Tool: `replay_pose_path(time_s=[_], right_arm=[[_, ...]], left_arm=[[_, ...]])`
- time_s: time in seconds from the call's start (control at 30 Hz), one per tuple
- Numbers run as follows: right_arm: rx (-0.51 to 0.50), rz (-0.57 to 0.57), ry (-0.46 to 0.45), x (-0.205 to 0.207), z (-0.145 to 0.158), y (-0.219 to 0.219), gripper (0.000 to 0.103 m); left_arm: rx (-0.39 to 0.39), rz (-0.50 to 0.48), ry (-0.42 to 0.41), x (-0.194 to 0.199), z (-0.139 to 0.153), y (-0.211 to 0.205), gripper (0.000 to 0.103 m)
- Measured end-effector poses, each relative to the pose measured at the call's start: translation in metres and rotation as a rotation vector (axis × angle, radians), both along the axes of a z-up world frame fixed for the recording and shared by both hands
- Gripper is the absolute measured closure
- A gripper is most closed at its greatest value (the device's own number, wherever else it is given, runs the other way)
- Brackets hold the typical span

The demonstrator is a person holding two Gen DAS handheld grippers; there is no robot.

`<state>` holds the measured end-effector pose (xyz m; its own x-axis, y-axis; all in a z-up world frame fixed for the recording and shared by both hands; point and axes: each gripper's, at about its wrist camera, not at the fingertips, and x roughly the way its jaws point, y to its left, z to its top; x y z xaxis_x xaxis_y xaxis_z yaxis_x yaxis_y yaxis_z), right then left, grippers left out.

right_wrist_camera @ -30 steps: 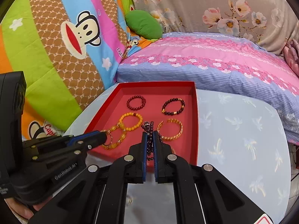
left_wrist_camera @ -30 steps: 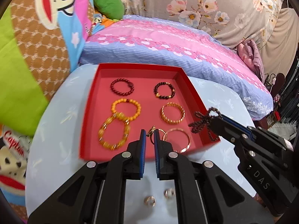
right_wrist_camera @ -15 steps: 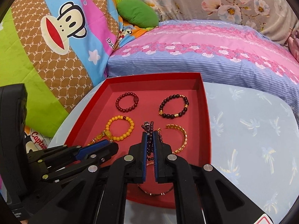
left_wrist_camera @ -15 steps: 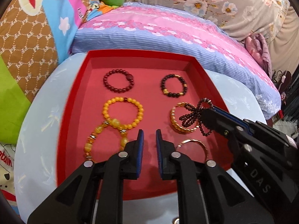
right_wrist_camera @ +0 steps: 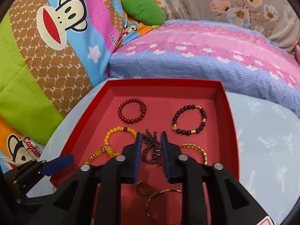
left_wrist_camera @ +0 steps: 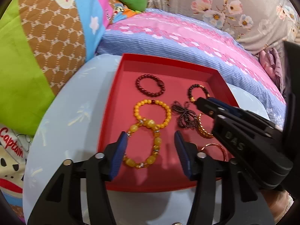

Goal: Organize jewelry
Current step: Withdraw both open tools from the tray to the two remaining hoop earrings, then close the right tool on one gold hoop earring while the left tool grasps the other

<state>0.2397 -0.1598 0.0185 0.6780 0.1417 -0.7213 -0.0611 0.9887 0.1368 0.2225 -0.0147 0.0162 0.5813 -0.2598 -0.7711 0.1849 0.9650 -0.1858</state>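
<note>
Left hand-held gripper (left_wrist_camera: 151, 148): I saw its jaws apart, just opening, over the amber bracelet (left_wrist_camera: 143, 146) | right hand-held gripper (right_wrist_camera: 150, 150): jaws just parting, dark bead strand (right_wrist_camera: 151, 150) loose between them on the red tray (right_wrist_camera: 229, 116) floor | tray on my bench (right_wrist_camera: 266, 150), bracelets inside.

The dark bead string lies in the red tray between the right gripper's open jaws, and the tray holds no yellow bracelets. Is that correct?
Not entirely. The dark bead string does lie in the red tray between the right gripper's open jaws, but the right wrist view shows yellow bracelets in the tray too.
</note>
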Motion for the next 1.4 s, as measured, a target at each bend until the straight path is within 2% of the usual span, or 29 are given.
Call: replay_pose_path(time_s=[0.23,0.63,1.03,1.27,1.4], right_arm=[[0.001,-0.011,-0.026,-0.034,0.012,-0.006,0.075],[0.011,-0.028,-0.010,-0.108,0.017,-0.015,0.075],[0.006,0.037,0.107,-0.165,-0.026,0.010,0.075],[-0.037,0.088,0.123,-0.168,-0.042,0.030,0.075],[-0.074,0.102,0.116,-0.166,-0.047,0.038,0.079]], left_arm=[[-0.027,0.015,-0.012,-0.013,0.008,0.008,0.051],[-0.017,-0.018,-0.025,-0.059,0.017,0.009,0.051],[0.051,-0.046,0.058,-0.110,-0.017,0.011,0.051],[0.069,-0.030,0.084,-0.125,-0.026,0.020,0.051],[0.075,-0.018,0.088,-0.128,-0.028,0.025,0.051]])
